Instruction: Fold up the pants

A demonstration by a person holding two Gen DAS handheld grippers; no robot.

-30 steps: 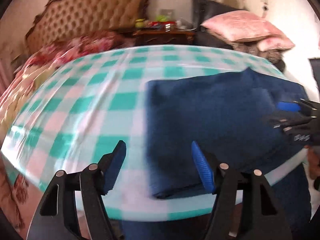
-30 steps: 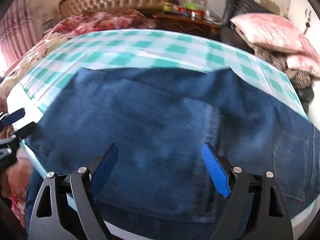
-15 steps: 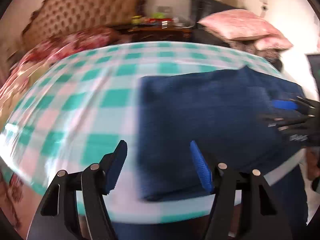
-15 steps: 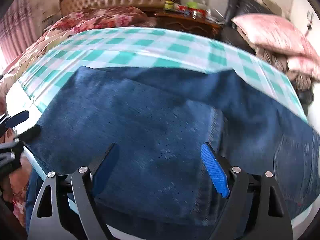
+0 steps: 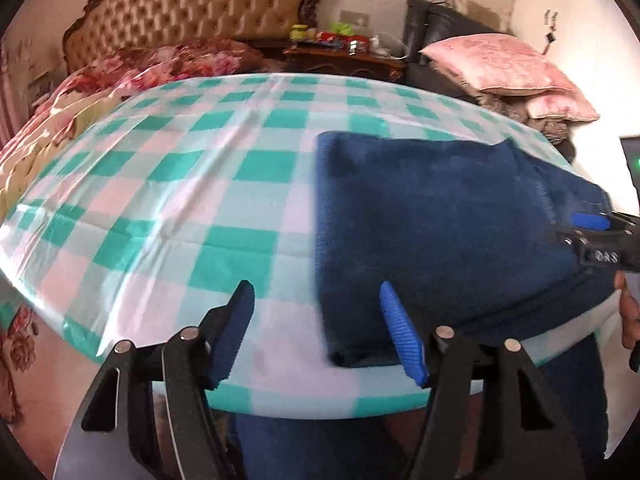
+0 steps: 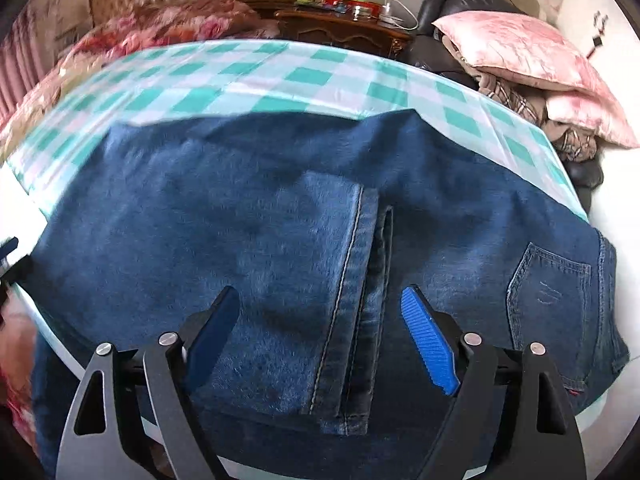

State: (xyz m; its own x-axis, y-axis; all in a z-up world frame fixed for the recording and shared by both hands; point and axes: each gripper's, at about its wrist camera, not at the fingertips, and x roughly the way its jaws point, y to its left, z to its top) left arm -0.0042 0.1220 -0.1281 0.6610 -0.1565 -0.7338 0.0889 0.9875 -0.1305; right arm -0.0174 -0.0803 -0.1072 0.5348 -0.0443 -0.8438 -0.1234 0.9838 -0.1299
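Note:
Dark blue jeans lie folded over on a table with a green and white checked cloth. In the right wrist view the jeans fill the middle, with the leg hems near the front edge and a back pocket at the right. My left gripper is open and empty above the table's front edge, over the jeans' left folded edge. My right gripper is open and empty just above the hems; it also shows in the left wrist view.
A bed with a tufted headboard and floral bedding stands behind the table. A dark nightstand holds small items. Pink pillows are piled at the back right. Part of the jeans hangs below the front edge.
Both grippers stay open. The left gripper has shifted slightly left, so the jeans' folded edge sits further right in its view. The right gripper has moved closer over the leg hems.

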